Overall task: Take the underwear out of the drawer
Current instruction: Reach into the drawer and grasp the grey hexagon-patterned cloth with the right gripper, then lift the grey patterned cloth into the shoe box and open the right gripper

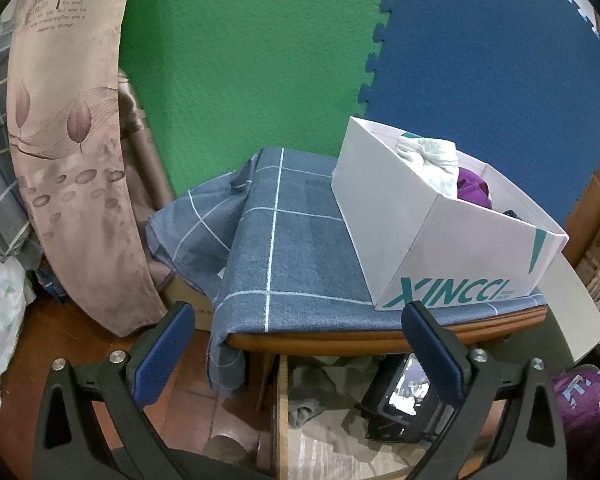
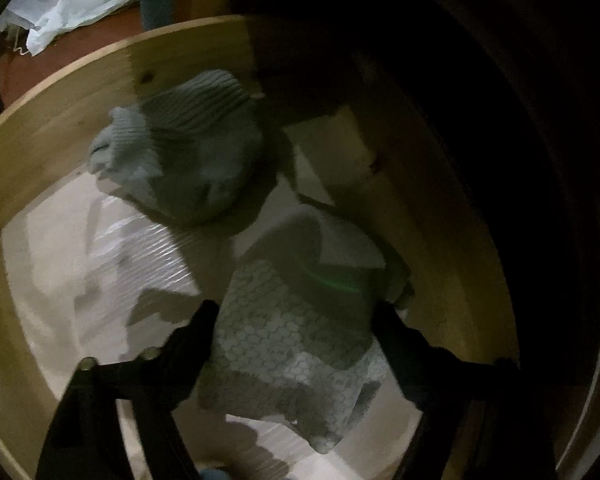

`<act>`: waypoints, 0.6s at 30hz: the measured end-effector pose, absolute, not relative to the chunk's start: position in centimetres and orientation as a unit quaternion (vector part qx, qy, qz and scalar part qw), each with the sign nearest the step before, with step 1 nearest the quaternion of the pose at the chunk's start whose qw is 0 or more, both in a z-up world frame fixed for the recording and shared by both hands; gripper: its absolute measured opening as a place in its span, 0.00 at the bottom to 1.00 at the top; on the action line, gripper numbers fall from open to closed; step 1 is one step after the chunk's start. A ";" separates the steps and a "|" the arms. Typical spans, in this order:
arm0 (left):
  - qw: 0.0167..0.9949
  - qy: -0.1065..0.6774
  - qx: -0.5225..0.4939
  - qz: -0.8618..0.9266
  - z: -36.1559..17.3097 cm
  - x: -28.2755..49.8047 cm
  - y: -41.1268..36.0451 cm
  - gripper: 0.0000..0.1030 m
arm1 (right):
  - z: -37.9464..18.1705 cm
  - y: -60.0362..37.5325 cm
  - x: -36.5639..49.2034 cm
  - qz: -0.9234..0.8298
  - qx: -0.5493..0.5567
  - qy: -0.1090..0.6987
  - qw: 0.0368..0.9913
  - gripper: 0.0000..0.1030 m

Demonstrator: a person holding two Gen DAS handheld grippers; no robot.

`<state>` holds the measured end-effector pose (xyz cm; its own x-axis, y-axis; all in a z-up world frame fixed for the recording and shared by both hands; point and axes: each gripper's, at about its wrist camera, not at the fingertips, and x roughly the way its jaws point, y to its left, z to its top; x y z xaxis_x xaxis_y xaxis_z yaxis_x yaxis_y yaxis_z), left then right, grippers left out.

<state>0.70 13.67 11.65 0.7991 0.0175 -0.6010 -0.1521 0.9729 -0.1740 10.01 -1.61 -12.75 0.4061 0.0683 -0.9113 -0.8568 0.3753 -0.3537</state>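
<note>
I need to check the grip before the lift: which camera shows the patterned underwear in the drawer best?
The right wrist view: the patterned underwear fills the space between the right gripper fingers, inside the wooden drawer. The left wrist view shows only the drawer's front part below the tabletop, with the right gripper's body covering that garment.

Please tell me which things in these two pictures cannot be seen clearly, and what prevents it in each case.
- Right wrist view: whether the right gripper already pinches the patterned garment; darkness and blur hide the contact.
- Right wrist view: the drawer back right; deep shadow.
- Left wrist view: lower contents of the white box; its wall hides them.
- Left wrist view: the open drawer's inside, mostly behind the left gripper.
</note>
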 end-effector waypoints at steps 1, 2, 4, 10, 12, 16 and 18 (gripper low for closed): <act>0.942 0.314 -0.108 0.045 11.6 0.8 13.6 1.00 | -12.6 -1.6 10.0 0.324 -0.461 0.432 0.704 0.59; 0.942 0.314 -0.108 0.045 11.6 0.8 13.7 1.00 | -12.4 -1.7 10.1 0.326 -0.464 0.432 0.701 0.52; 0.942 0.314 -0.108 0.044 11.6 0.8 13.8 1.00 | -11.9 -1.9 10.3 0.328 -0.470 0.434 0.695 0.42; 0.942 0.315 -0.110 0.045 11.6 0.8 13.7 1.00 | -10.6 -2.2 9.7 0.334 -0.453 0.460 0.687 0.30; 0.941 0.315 -0.112 0.045 11.6 0.8 13.8 1.00 | -9.9 -2.6 9.6 0.340 -0.431 0.476 0.687 0.29; 0.940 0.318 -0.119 0.046 11.5 1.0 13.9 1.00 | -8.6 -3.6 9.1 0.360 -0.376 0.527 0.672 0.27; 0.939 0.319 -0.123 0.047 11.4 0.9 14.0 1.00 | -8.0 -4.1 8.2 0.370 -0.370 0.525 0.672 0.27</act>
